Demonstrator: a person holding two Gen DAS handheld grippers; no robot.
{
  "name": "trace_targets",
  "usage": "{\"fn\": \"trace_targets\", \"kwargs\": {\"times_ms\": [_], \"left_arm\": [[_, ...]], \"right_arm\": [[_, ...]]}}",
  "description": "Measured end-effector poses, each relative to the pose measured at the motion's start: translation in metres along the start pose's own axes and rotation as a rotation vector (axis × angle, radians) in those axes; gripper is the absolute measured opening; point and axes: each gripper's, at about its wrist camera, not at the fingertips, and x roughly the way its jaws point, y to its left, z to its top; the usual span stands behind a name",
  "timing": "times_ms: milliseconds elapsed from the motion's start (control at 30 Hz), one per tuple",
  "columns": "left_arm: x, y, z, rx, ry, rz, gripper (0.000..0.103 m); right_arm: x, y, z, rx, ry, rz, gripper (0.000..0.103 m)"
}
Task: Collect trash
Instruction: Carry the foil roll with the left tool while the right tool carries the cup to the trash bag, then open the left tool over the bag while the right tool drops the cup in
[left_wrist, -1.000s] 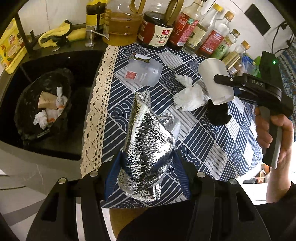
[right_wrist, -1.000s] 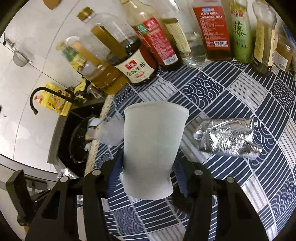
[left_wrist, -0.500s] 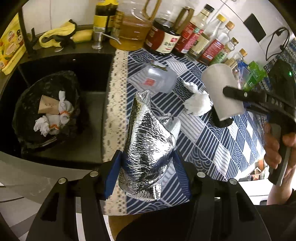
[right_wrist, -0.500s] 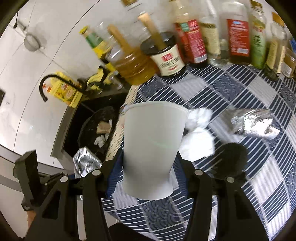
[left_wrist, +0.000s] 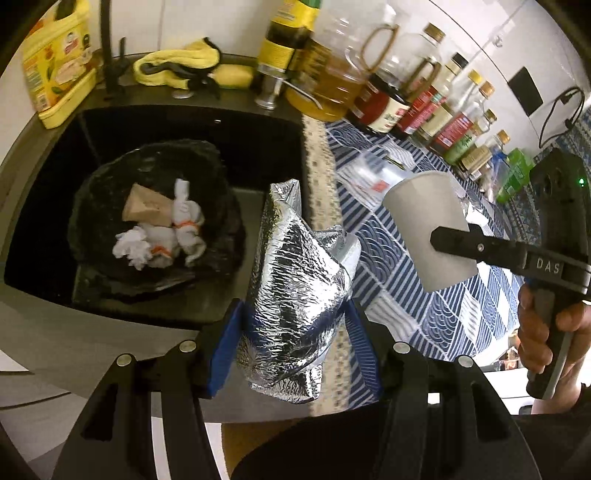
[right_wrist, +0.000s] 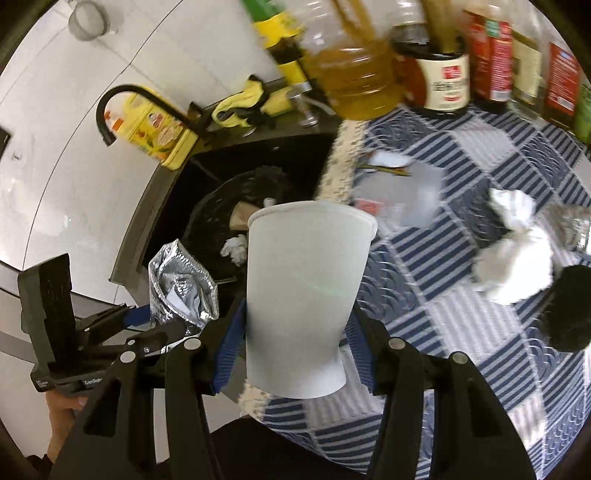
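Both tongs, gripping foil pouch and cup, moved sinkward.

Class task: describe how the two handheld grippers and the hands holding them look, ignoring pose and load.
Both grippers, left gripper and right gripper, are black with blue finger pads and silver screws. The right one carries white "DAS" lettering and a green light. The bare hand shows no glove.

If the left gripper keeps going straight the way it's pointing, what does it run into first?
Probably the black trash bag in the sink: the left gripper, shut on the foil pouch, points toward the bag's right rim. Depth is unclear.
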Motion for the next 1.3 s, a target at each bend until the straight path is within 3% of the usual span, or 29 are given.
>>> {"fn": "trace_targets", "kwargs": {"times_ms": [533, 767, 1200, 1300], "left_arm": [[-0.032, 0.109, 0.017, -0.025, -0.03, 0.006, 0.054], [-0.041, 0.133, 0.039, -0.04, -0.076, -0.019, 0.054], [-0.023, 0.179, 0.081, -0.116, -0.076, -0.032, 0.056], [-0.01, 0.185, 0.087, -0.13, -0.04, -0.021, 0.056]], "right_arm": [[0.067, 0.089, 0.023, -0.014, 0.015, 0.001, 0.054], [0.084, 0.115, 0.047, -0.046, 0.02, -0.018, 0.054], [0.127, 0.148, 0.11, -0.13, 0.071, -0.024, 0.054], [0.143, 0.148, 0.118, -0.13, 0.111, -0.022, 0.061]]}}
